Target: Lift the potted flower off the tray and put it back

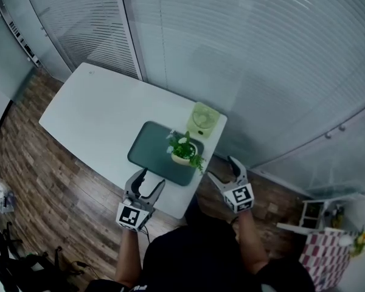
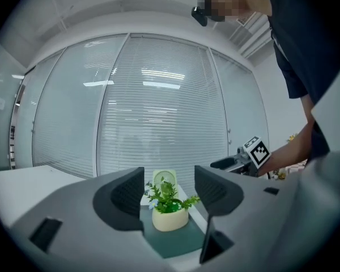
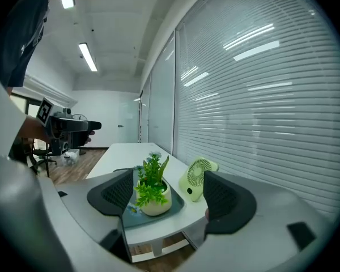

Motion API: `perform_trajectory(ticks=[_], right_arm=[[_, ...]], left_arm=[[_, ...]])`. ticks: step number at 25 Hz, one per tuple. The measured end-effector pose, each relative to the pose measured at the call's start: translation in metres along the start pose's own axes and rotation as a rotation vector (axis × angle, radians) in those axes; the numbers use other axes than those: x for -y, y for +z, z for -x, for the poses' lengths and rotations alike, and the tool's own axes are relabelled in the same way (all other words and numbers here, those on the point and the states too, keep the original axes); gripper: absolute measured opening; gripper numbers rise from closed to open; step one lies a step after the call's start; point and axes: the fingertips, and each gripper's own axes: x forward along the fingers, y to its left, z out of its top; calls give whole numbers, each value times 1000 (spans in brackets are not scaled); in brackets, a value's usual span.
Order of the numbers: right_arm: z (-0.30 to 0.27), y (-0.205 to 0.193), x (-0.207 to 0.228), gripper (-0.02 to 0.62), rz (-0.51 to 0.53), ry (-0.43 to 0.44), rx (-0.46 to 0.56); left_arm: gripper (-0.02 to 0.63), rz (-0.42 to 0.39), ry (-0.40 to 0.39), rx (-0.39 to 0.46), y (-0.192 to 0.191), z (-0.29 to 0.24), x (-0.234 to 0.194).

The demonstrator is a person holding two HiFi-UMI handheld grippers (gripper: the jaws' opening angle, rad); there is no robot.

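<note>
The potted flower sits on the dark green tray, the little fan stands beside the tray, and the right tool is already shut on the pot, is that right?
Not quite. The right tool is open and short of the potted flower, as the right gripper view shows. The flower does sit on the tray, fan beside it.

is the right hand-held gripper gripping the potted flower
No, the right hand-held gripper has its jaws apart, and the potted flower sits untouched on the tray beyond them.
</note>
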Motion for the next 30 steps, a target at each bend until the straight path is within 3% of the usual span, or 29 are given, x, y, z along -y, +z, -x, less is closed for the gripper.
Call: perform_trajectory(ticks=[10, 16, 30], right_arm=[[-24, -27, 17, 364, -33, 24, -72], [-44, -56, 18, 364, 62, 81, -174], [-67, -94, 4, 364, 40, 177, -245]], left_arm=[[259, 15, -9, -72, -29, -31, -9], [259, -9, -37, -140, -55, -48, -10], [259, -35, -106, -269, -118, -63, -2]])
